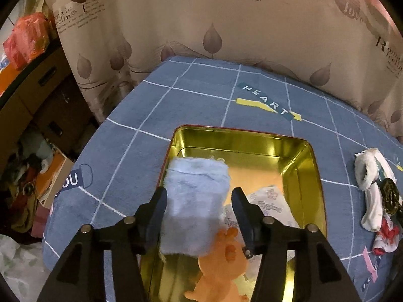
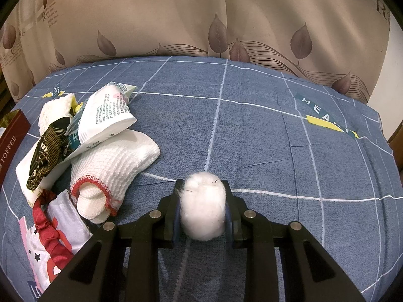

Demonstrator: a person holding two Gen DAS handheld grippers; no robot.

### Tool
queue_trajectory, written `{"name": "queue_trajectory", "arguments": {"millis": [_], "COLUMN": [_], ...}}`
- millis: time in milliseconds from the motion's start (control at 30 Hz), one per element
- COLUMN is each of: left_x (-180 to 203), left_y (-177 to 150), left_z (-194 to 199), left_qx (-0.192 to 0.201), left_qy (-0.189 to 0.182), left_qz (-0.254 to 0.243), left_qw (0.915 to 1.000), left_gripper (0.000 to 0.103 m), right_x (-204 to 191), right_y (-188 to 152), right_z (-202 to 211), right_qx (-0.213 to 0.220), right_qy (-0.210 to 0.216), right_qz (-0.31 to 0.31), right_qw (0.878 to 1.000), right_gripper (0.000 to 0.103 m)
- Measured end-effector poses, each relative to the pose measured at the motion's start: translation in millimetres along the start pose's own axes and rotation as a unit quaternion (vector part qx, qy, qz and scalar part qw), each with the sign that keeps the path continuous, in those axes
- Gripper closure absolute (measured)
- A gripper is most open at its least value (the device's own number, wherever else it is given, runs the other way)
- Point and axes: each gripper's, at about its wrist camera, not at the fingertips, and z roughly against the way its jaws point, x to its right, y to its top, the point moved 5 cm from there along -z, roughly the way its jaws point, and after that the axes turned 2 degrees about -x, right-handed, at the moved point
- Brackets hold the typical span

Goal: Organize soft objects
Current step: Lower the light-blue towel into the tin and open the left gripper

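left gripper (image 1: 199, 201): jaws apart, 1 blue fluffy cloth (image 1: 195, 201) between, grip unclear | right gripper (image 2: 202, 207): clamped on 1 white cotton ball (image 2: 203, 206) | tin (image 1: 309, 166): 1 orange plush (image 1: 221, 269)

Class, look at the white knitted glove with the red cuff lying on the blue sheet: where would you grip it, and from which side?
Grip the white glove across its thick folded middle, coming down from above. That part bulges clear of the sheet and is bare, while the printed packet overlaps its far end. The right gripper must first release its white fluff ball.
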Motion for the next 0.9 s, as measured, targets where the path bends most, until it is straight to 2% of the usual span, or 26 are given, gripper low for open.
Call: {"name": "queue_trajectory", "arguments": {"millis": [100, 233, 433, 633, 900], "left_x": [-2.0, 0.8, 8.9, 4.1, -22.1], "left_y": [-0.6, -8.4, -45.4, -89.9, -112.6], "left_z": [11.0, 44.2, 89.7, 108.2, 104.1], "left_qx": [0.010, 0.048, 0.099, 0.119, 0.115], "left_qy": [-0.005, 0.006, 0.031, 0.035, 0.026], "left_qz": [0.003, -0.006, -0.018, -0.005, 0.036], "left_qw": [0.9999, 0.9988, 0.9945, 0.9922, 0.9924], "left_gripper": [0.048, 0.048, 0.048, 0.047, 0.047], "right_x": [-0.1, -0.3, -0.5, -0.5, -1.4], "right_y": [0.1, 0.1, 0.1, 0.3, -0.2], "right_z": [0.2, 0.1, 0.0, 0.0, 0.3], "right_qx": [0.000, 0.000, 0.000, 0.000, 0.001], "right_qy": [0.000, -0.001, 0.000, -0.005, -0.014], "right_qz": [0.000, 0.001, 0.000, 0.003, 0.009], "right_qw": [1.000, 1.000, 1.000, 1.000, 1.000], "right_gripper": [0.077, 0.077, 0.077, 0.077, 0.078]}}
